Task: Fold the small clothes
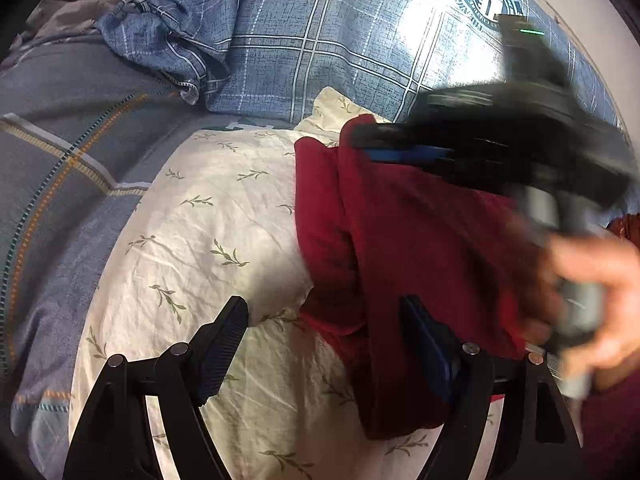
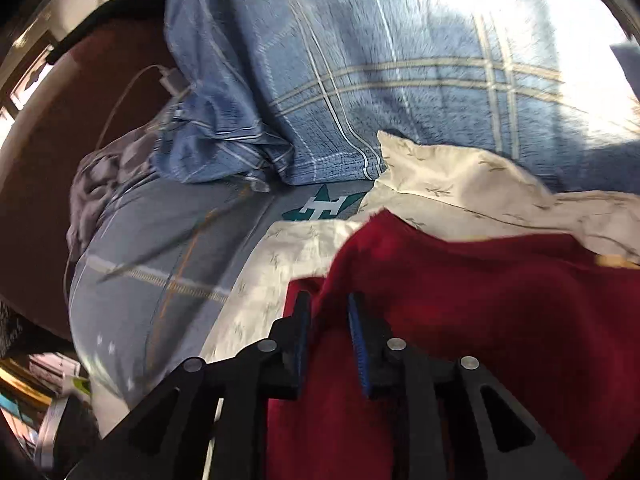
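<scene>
the red cloth (image 1: 420, 248) lies on a cream leaf-print sheet (image 1: 208, 240) spread over the bed, right of centre in the left wrist view. one layer is already turned over another, leaving a doubled edge along the left side. blue plaid bedding (image 1: 320, 40) lies on the far side.

left gripper (image 1: 324, 344): fingers wide apart, holding nothing. the left finger stands over bare sheet; the right finger stands at the near part of the cloth. whether it touches the fabric cannot be told.

right gripper (image 2: 328, 340): fingers close together with a narrow gap, and a raised ridge of red fabric stands between them. motion blur hides whether the pads press on it, so a firm hold cannot be confirmed. in the left wrist view this gripper sits at the far right edge of the cloth, carried by a hand (image 1: 600, 300).

handling, judged from appearance:
- the cloth looks soft, fleecy and light. it drapes and bunches, and holds no shape of its own.
- layers are likely to cling rather than slide.
- take hold at an edge or corner, pinching all layers together.
- a pinch in mid-panel would lift a peak and disturb the fold.
- the loose sheet may be picked up with the cloth; keep the fingers on red fabric only.
</scene>
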The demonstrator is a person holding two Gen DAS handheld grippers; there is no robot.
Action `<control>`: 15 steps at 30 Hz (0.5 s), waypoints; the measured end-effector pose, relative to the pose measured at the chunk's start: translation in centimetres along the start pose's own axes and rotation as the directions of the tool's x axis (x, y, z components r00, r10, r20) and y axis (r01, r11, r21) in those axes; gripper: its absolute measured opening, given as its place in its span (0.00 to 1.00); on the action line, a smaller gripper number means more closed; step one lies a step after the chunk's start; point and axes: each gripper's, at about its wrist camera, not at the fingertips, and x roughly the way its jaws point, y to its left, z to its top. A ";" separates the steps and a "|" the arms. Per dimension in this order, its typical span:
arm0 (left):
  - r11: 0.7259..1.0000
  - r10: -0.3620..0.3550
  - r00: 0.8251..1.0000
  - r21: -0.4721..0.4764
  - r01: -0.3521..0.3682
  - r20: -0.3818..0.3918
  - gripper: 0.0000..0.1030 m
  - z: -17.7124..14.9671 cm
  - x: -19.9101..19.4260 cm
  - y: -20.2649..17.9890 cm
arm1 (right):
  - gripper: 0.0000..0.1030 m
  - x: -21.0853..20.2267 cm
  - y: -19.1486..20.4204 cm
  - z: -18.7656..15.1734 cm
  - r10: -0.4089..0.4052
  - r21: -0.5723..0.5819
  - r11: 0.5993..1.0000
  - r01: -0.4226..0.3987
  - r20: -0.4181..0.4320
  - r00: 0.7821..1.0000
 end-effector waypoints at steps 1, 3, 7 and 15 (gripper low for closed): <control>1.000 0.007 1.000 0.006 -0.007 0.005 0.77 0.0 -0.1 -0.1 | 0.22 -1.3 0.2 -0.8 -0.005 -0.026 1.000 0.005 0.005 1.000; 1.000 0.017 1.000 0.015 -0.017 0.010 0.77 -0.2 -0.3 -0.4 | 0.22 -3.4 0.2 -2.6 -0.033 -0.063 0.997 0.034 0.013 0.999; 0.998 0.044 0.999 0.037 -0.045 0.024 0.77 -0.5 -0.8 -0.9 | 0.22 -5.8 -0.2 -7.1 -0.107 -0.099 0.989 0.107 0.007 0.994; 0.994 0.080 0.996 0.071 -0.082 0.033 0.77 -1.0 -1.0 -1.5 | 0.20 -6.3 -0.8 -10.2 -0.144 -0.092 0.985 0.146 0.032 0.989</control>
